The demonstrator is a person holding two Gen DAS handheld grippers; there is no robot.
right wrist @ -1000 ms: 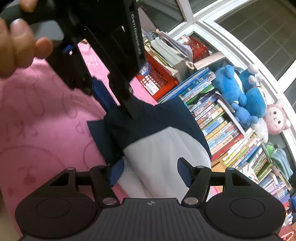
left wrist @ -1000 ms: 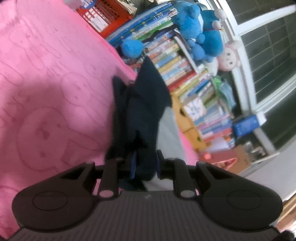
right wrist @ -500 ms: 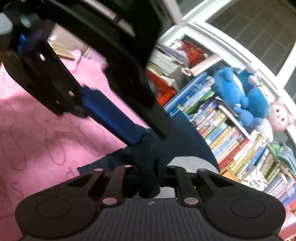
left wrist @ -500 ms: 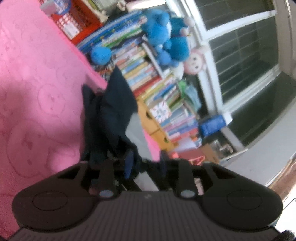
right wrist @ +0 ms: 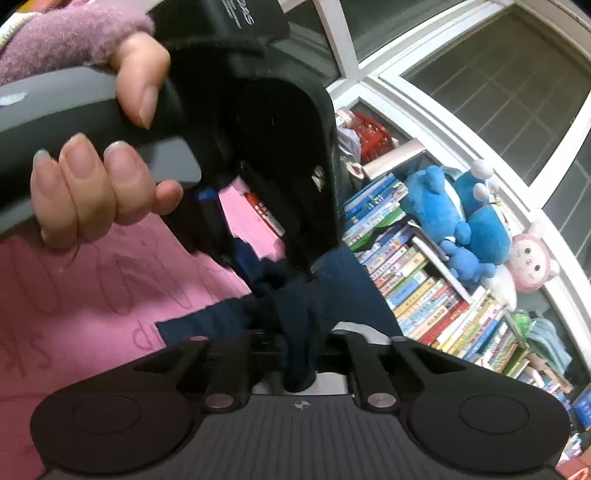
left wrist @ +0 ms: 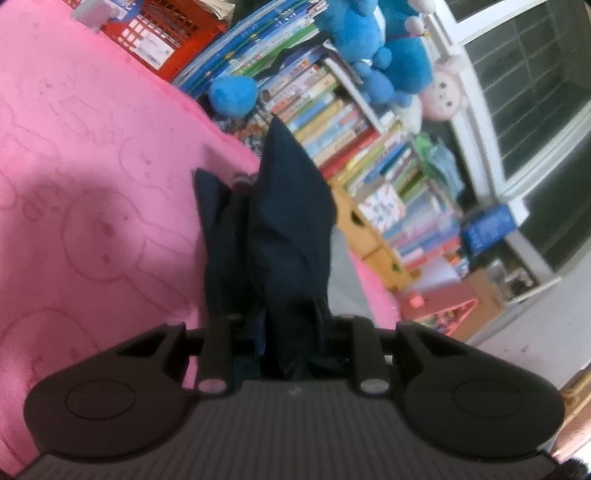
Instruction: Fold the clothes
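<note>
A dark navy garment with a grey-white panel (left wrist: 280,229) lies bunched on the pink blanket (left wrist: 92,206). My left gripper (left wrist: 288,343) is shut on a fold of the navy cloth, which rises straight out from its jaws. My right gripper (right wrist: 295,354) is also shut on the navy garment (right wrist: 332,291), with cloth bunched between its fingers. In the right wrist view the left gripper's black body (right wrist: 266,122) and the person's hand (right wrist: 96,181) fill the upper left, close above the cloth.
A shelf of colourful books (left wrist: 354,147) runs along the far edge of the blanket, with blue plush toys (left wrist: 373,48) and a pink doll (right wrist: 532,258) on top. A red basket (left wrist: 162,33) stands at the back. Windows (right wrist: 498,74) are behind.
My right gripper has closed on the navy cloth; a second ago it was open around the white panel. The left gripper has moved in close above the right, still holding its fold.
</note>
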